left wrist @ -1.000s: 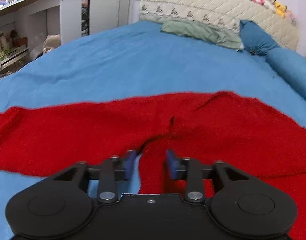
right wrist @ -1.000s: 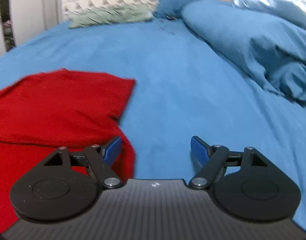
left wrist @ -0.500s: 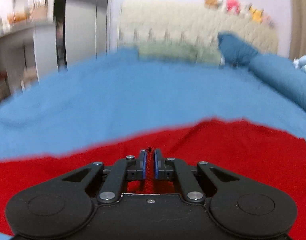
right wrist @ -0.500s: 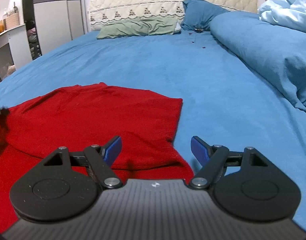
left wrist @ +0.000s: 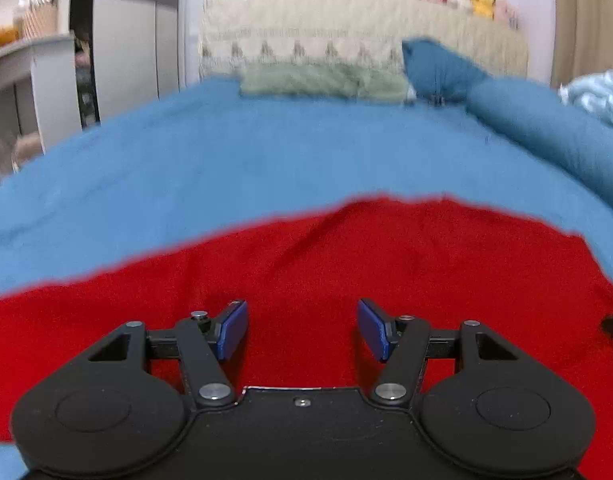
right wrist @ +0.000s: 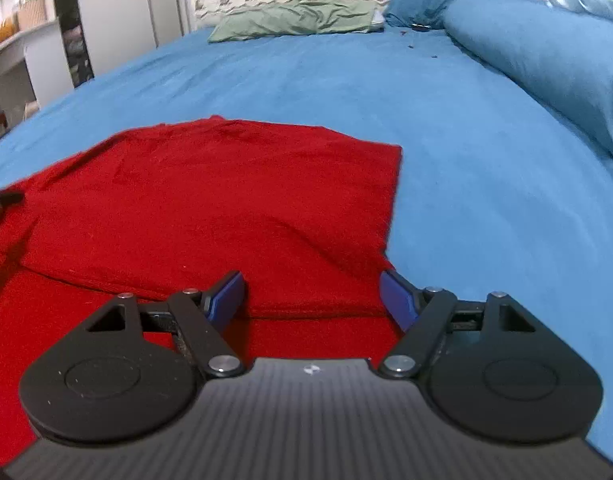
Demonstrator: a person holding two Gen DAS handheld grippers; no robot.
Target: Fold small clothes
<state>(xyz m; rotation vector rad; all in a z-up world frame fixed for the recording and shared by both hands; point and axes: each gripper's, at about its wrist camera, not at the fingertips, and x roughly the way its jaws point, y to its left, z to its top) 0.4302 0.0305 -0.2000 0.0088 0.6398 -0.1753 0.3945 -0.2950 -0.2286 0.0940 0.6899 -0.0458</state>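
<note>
Garment: the red knitted cloth garment [right wrist: 210, 200] lies flat on the blue bedspread [right wrist: 466, 160], at the near end of the bed, directly beneath and ahead of both claws.
Fold state: in the right wrist view an upper layer lies over a lower one; its hem runs crosswise just ahead of the right claw's blue pads [right wrist: 226, 294]. Judged as partly folded.
Long axis: in the left wrist view the garment [left wrist: 346, 264] runs side to side across the picture, wider than deep.
Right claw: the right claw [right wrist: 312, 296] stands wide and grips nothing; the folded hem and the garment's right-hand edge lie between its pads, the outer pad at the border of red cloth and bedspread.
Left claw: the left claw [left wrist: 302, 330] has just been opening; red cloth lies below the gap, but the pads do not press on it.
Nearer hand: the right claw is nearer the garment's free right-hand corner [right wrist: 398, 148]; the left claw sits over the middle of the cloth.
Coming move, judged: the right edge lies just ahead of and below the right claw, so a short drop and pinch would take it.
Writing and brands: none readable on garment or claws; only a small pale mark on the right claw's ribbed body [right wrist: 309, 369], too small to tell.
</note>
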